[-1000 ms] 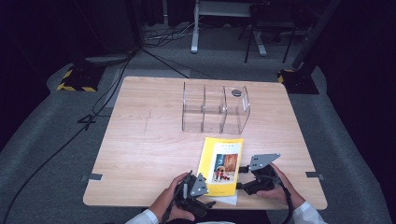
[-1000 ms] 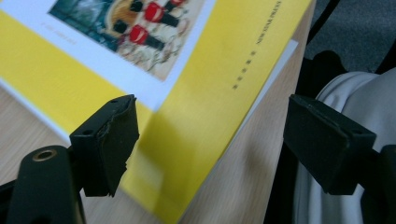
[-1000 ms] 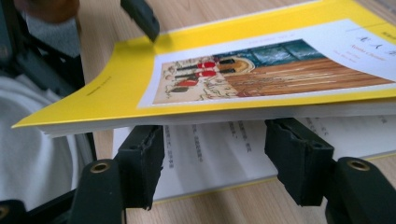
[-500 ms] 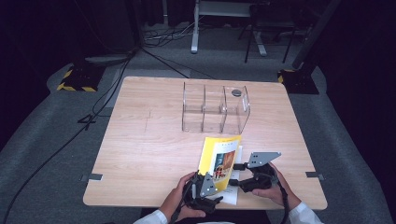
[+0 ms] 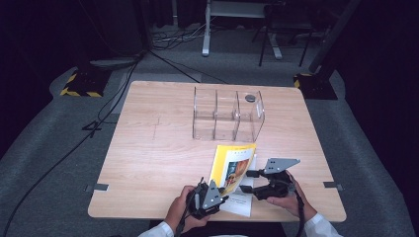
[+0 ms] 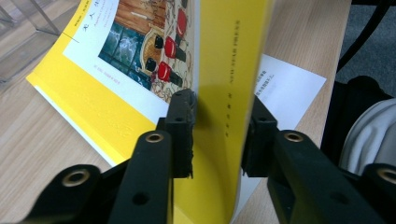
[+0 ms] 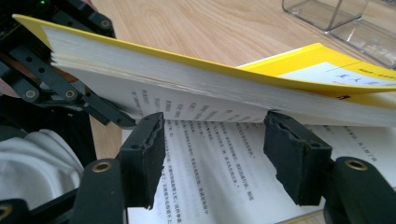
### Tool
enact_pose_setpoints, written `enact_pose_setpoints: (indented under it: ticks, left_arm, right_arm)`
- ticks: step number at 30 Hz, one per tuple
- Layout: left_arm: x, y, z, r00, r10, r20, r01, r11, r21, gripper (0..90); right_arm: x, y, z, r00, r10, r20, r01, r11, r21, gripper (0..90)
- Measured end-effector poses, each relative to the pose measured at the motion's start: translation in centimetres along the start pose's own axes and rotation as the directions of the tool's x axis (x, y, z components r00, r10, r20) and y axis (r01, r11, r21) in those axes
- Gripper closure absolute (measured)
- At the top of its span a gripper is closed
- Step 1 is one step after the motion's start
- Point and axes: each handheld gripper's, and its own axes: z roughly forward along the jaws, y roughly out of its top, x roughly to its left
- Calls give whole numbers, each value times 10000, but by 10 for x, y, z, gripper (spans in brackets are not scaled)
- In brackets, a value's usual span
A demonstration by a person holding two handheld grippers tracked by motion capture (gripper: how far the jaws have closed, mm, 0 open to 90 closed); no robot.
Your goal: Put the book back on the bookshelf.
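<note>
A yellow paperback book point(image 5: 232, 165) lies near the table's front edge, its near end raised off the wood. My left gripper point(image 5: 220, 196) holds that raised end. In the left gripper view its jaws have just been closing, and the pads now press both sides of the book point(image 6: 140, 60) at the spine, so the left gripper point(image 6: 217, 126) is shut on it. My right gripper point(image 5: 248, 181) is at the book's right side. In the right gripper view the right gripper point(image 7: 215, 135) stands open over a flat printed page point(image 7: 219, 158), under the lifted block of pages point(image 7: 196, 74).
A clear plastic organizer point(image 5: 227, 116) with three compartments stands at the table's middle back, and a small dark round thing point(image 5: 250, 98) is at its right end. The table's front edge point(image 5: 148, 217) runs just below both hands. Cables trail on the floor at the left.
The book lay flat a second ago. Now its near end is lifted and tilted. The left gripper has moved right against it and closed on the spine. The right gripper has stayed put.
</note>
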Motion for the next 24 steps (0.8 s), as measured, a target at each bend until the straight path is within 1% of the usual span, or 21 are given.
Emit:
enact_pose_setpoints:
  ticks: [1, 2, 4, 6, 7, 9, 10, 11, 12, 13, 15, 16, 17, 19, 21, 22, 24]
  left_arm:
    - [0, 0, -1, 9998, 154, -85, -153, 9999, 39, 733]
    - [1, -1, -2, 9998, 117, -157, -116, 9999, 88, 749]
    - [5, -3, -7, 9997, 2, -253, 2, 9999, 168, 786]
    - [10, -8, -11, 9991, -220, -363, 231, 9993, 301, 820]
    - [13, -11, -13, 9990, -264, -356, 277, 9989, 373, 823]
    - [18, -16, -19, 9985, -486, -265, 491, 9986, 207, 824]
    - [21, -17, -21, 9987, -448, -239, 452, 9988, 194, 828]
    - [25, -19, -24, 9986, -500, -187, 502, 9987, 98, 830]
    - [28, -20, -26, 9988, -471, -137, 473, 9988, 151, 831]
    - [31, -22, -27, 9989, -460, -88, 461, 9989, 105, 830]
    - [37, -26, -30, 9993, -382, -52, 382, 9991, 177, 825]
    - [37, -26, -30, 9993, -382, -52, 382, 9991, 177, 823]
    - [43, -30, -34, 9986, -526, 4, 526, 9985, 139, 821]
    - [50, -33, -38, 9986, -519, 101, 517, 9985, 170, 817]
    - [53, -36, -40, 9981, -587, 160, 584, 9982, 156, 815]
    - [55, -37, -41, 9979, -616, 191, 614, 9980, 125, 815]
    - [56, -38, -41, 9983, -542, 231, 538, 9984, 147, 814]
  right_arm:
    - [0, 0, 0, 10000, -17, 29, 17, 10000, 10, 393]
    - [0, 0, 0, 10000, -69, 41, 69, 10000, 23, 393]
    - [0, -1, -1, 10000, -96, -15, 96, 10000, 22, 393]
    - [0, -1, -3, 9995, -325, -25, 325, 9995, -4, 380]
    - [1, -1, -6, 9991, -413, -54, 412, 9991, -102, 381]
    - [0, -1, -12, 9985, -459, -299, 448, 9984, -356, 379]
    - [-1, 0, -16, 9982, -532, -259, 520, 9976, -464, 377]
    - [-1, 0, -18, 9977, -651, -161, 642, 9966, -511, 375]
    - [0, 1, -21, 9963, -855, -48, 851, 9946, -586, 366]
    - [1, 2, -22, 9954, -961, 21, 961, 9934, -633, 363]
    - [2, 6, -24, 9904, -1349, 310, 1367, 9885, -651, 345]
    - [2, 6, -24, 9904, -1349, 310, 1367, 9885, -651, 345]
    - [2, 11, -26, 9868, -1579, 354, 1602, 9843, -741, 336]
    - [2, 16, -25, 9831, -1775, 443, 1805, 9806, -764, 325]
    - [2, 23, -23, 9767, -2055, 617, 2100, 9745, -784, 324]
    - [2, 26, -22, 9754, -2105, 647, 2153, 9734, -788, 319]
    - [2, 32, -19, 9695, -2346, 713, 2398, 9677, -770, 314]
